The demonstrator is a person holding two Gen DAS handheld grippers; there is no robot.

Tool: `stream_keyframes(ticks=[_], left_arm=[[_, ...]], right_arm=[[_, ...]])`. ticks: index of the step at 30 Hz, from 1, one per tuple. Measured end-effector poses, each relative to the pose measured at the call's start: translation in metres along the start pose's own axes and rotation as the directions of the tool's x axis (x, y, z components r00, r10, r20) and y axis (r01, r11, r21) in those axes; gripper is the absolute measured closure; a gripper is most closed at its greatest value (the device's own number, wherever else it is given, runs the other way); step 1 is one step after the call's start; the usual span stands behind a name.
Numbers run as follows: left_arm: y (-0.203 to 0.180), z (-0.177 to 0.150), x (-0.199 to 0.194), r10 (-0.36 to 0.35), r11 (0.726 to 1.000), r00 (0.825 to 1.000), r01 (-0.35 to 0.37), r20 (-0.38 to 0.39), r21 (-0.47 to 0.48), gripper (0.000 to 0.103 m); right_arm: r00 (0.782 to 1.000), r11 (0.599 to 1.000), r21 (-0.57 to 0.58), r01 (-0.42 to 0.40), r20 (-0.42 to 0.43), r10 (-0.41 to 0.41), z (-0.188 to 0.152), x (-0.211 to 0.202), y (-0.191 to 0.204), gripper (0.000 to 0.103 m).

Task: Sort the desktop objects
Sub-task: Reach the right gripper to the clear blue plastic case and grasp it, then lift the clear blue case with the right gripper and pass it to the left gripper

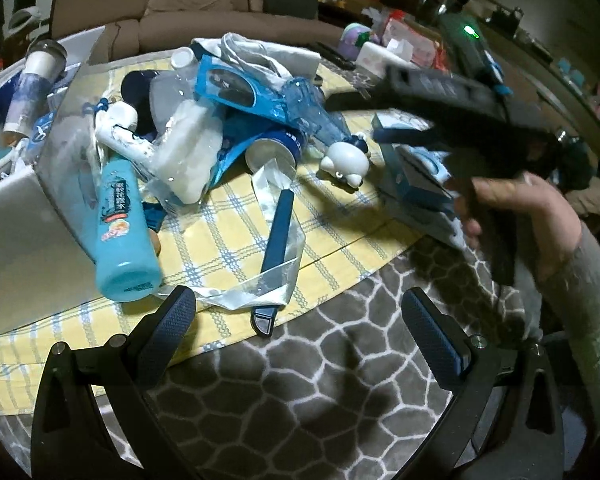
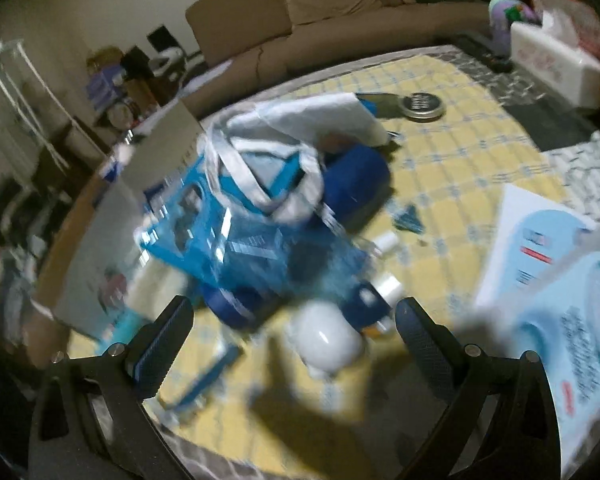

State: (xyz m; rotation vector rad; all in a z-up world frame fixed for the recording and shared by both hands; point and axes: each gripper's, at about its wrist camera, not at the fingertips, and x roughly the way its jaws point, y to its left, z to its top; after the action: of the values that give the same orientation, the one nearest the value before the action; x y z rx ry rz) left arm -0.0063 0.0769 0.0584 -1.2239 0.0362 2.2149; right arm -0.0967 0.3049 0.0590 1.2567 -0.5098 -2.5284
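A heap of blue and white objects lies on the yellow checked cloth: a turquoise bottle, a dark blue pen-like stick in clear wrap, a white bear figure, a blue can, a clear blue plastic toy. My left gripper is open and empty above the table's near edge, just short of the stick. My right gripper is open and empty, hovering over the white bear figure. The right gripper's body and hand show in the left view.
A grey box wall stands at the left with a cup behind it. A light blue printed box lies at the right. A round tin and a tissue box sit at the far side. A sofa stands behind the table.
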Motion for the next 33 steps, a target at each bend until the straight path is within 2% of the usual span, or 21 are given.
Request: stream_keyframes(ticks=[6, 8, 12, 13, 14, 18, 23, 27, 33], left_arm=[[0.003, 0.0, 0.005, 0.01, 1.0, 1.0, -0.009, -0.006, 0.009, 0.0], [0.005, 0.0, 0.008, 0.009, 1.0, 1.0, -0.009, -0.009, -0.001, 0.0], [0.005, 0.002, 0.012, 0.007, 1.0, 1.0, -0.007, -0.012, -0.006, 0.0], [0.004, 0.002, 0.013, 0.008, 1.0, 1.0, -0.008, -0.012, -0.005, 0.0], [0.004, 0.003, 0.014, 0.008, 1.0, 1.0, -0.009, -0.013, -0.005, 0.0], [0.0, 0.01, 0.015, 0.008, 1.0, 1.0, -0.008, -0.008, -0.009, 0.0], [-0.006, 0.026, 0.02, 0.009, 1.0, 1.0, -0.009, 0.005, -0.026, 0.0], [-0.008, 0.046, 0.036, 0.023, 0.999, 1.0, -0.023, 0.0, -0.048, 0.0], [-0.003, 0.08, 0.068, 0.089, 0.995, 0.996, -0.089, -0.006, -0.041, 0.003]], right_arm=[[0.997, 0.993, 0.087, -0.077, 0.01, 0.076, 0.021, 0.023, -0.008, 0.0], [0.997, 0.991, 0.11, -0.08, -0.005, 0.081, 0.025, 0.03, -0.009, 0.0], [0.998, 1.0, 0.009, -0.02, -0.057, 0.021, 0.026, 0.041, 0.009, 0.001], [0.997, 1.0, -0.02, 0.001, -0.072, -0.003, 0.025, 0.044, 0.013, 0.002], [0.996, 0.998, -0.047, 0.031, -0.076, -0.034, 0.023, 0.046, 0.017, 0.007], [0.998, 0.999, -0.036, 0.026, -0.051, -0.028, 0.024, 0.035, 0.017, 0.008], [0.999, 0.999, 0.017, -0.034, 0.034, 0.033, 0.032, -0.004, 0.007, 0.008], [0.995, 0.996, 0.053, -0.073, 0.068, 0.069, 0.036, -0.025, -0.004, 0.009], [0.991, 0.988, 0.107, -0.115, 0.081, 0.106, 0.036, -0.036, -0.025, 0.009]])
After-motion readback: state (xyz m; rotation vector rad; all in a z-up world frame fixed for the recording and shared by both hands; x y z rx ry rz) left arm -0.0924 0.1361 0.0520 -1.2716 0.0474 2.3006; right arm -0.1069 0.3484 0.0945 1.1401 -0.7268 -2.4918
